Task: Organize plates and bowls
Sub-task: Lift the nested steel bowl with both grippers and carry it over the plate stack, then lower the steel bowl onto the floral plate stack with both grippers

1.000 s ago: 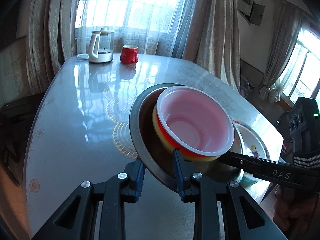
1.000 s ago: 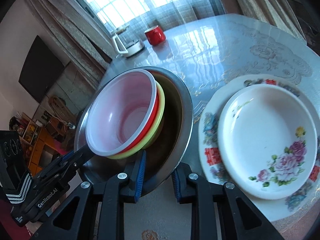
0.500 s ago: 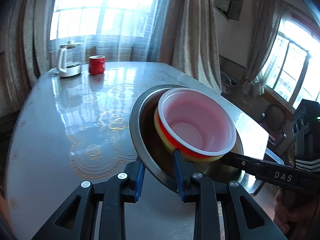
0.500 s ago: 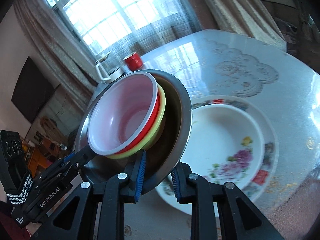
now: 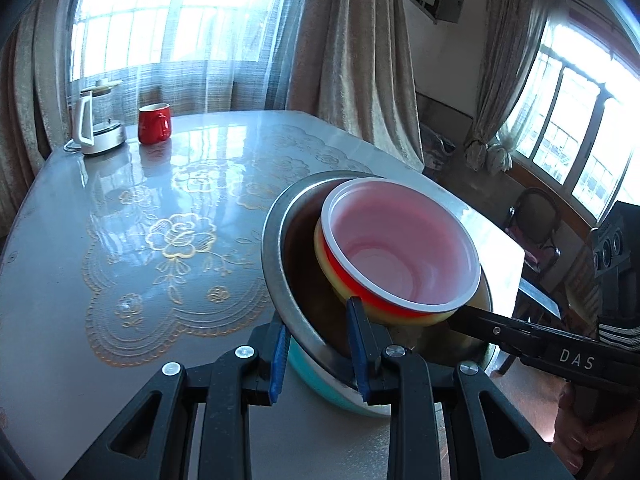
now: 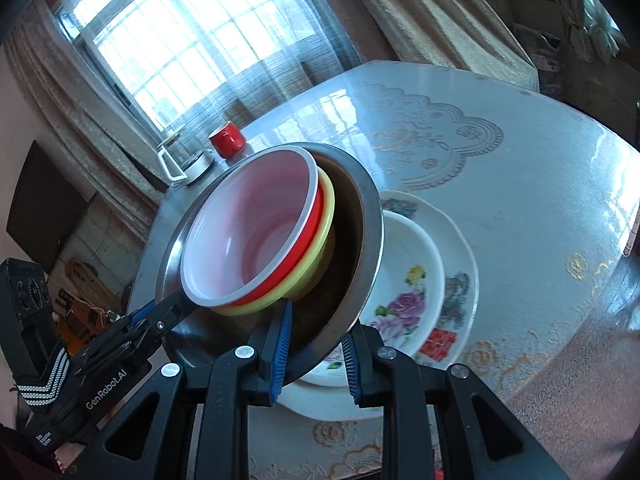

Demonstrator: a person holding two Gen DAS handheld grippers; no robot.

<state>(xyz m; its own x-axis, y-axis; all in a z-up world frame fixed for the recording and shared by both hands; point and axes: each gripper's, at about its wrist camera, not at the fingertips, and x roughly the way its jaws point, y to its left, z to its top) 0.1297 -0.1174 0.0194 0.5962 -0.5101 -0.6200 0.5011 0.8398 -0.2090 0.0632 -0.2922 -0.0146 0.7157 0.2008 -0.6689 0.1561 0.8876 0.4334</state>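
Observation:
A steel bowl (image 5: 280, 248) holds a yellow bowl (image 5: 320, 248) with a red, white-lined bowl (image 5: 400, 248) nested inside. My left gripper (image 5: 320, 344) is shut on the steel bowl's near rim. My right gripper (image 6: 316, 344) is shut on the opposite rim (image 6: 372, 232). Together they hold the stack in the air, tilted. Below it a white floral bowl (image 6: 412, 272) rests in a floral plate (image 6: 464, 280) on the table. In the left wrist view a teal underside (image 5: 320, 376) shows beneath the steel bowl.
A red mug (image 5: 154, 123) and a glass kettle (image 5: 96, 124) stand at the table's far end by the curtained window. The lace-patterned tabletop (image 5: 132, 240) spreads left. A chair (image 5: 534, 220) stands beyond the right edge.
Both grippers have carried the bowl stack sideways and higher, so it now hangs over the floral bowl and plate. The grip on both rims is unchanged.

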